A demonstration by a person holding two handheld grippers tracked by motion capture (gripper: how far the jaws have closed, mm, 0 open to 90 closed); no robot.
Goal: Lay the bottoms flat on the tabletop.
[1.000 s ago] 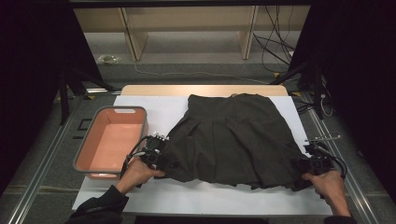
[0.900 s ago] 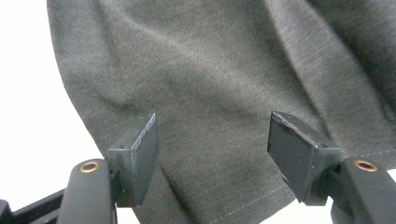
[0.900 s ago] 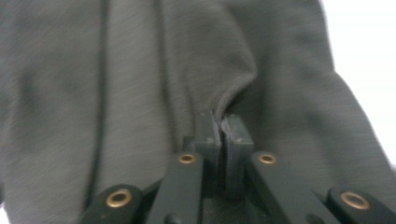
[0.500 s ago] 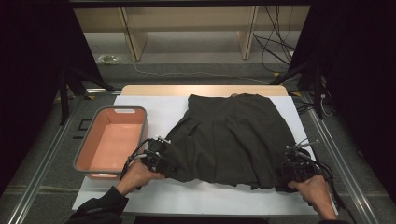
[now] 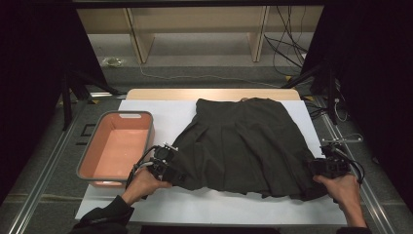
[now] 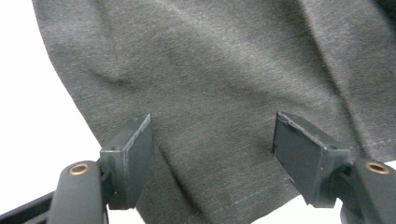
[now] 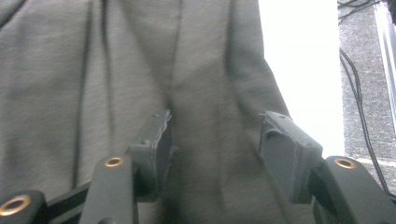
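At the skirt's near hem, the left gripper (image 5: 171, 168) and right gripper (image 5: 325, 168), jaws just opening, stand spread over the cloth, pinching nothing; the dark skirt (image 5: 243, 141) lies flat on the white desk (image 5: 160, 114), pink tub (image 5: 116, 148) beside it.

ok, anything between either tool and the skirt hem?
Nothing visible. The left tool and right tool both stand open right over the dark skirt, cloth between the jaws; the pink bin sits off to the left.
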